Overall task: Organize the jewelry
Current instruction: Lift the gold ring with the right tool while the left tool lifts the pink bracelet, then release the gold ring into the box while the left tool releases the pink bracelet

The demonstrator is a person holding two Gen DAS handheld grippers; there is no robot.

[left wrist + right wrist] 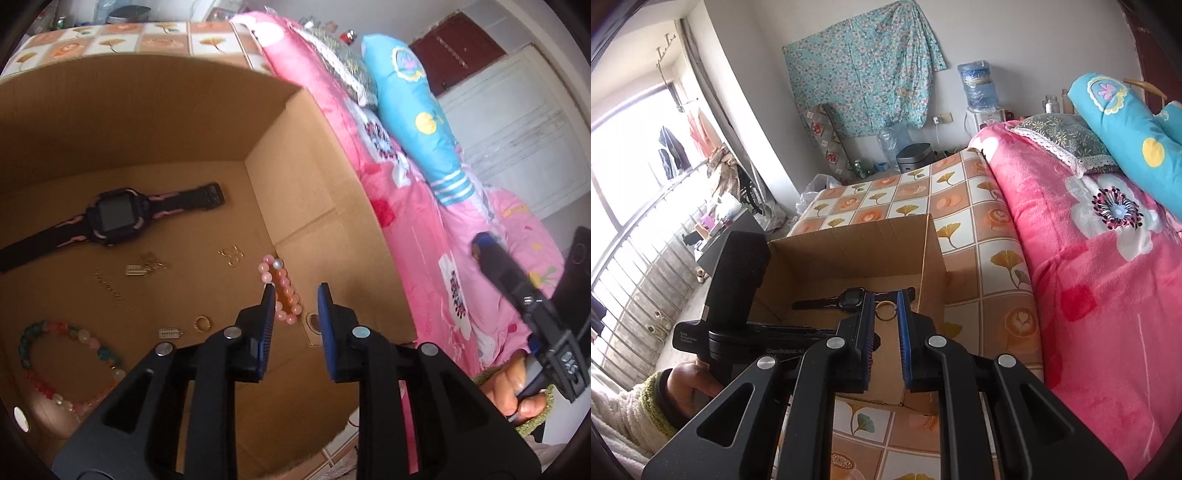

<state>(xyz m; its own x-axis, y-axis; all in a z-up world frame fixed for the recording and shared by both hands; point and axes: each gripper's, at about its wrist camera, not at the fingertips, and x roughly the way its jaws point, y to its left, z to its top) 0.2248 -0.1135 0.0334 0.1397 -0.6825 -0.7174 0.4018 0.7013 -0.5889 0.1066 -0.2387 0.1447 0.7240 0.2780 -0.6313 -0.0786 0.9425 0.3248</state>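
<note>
while the cardboard box (303,155) rests on the bed, one watch (110,218), two bead bracelets (282,291) and several small gold pieces are counted inside; the left gripper (295,291) is parted, empty, above it; a gold ring (885,310) is clenched by the right gripper (885,301).

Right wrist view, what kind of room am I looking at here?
Most likely a lived-in bedroom. A pink floral blanket and a blue pillow lie on a bed, laundry hangs by the barred window, and a water dispenser stands against the far wall.
</note>
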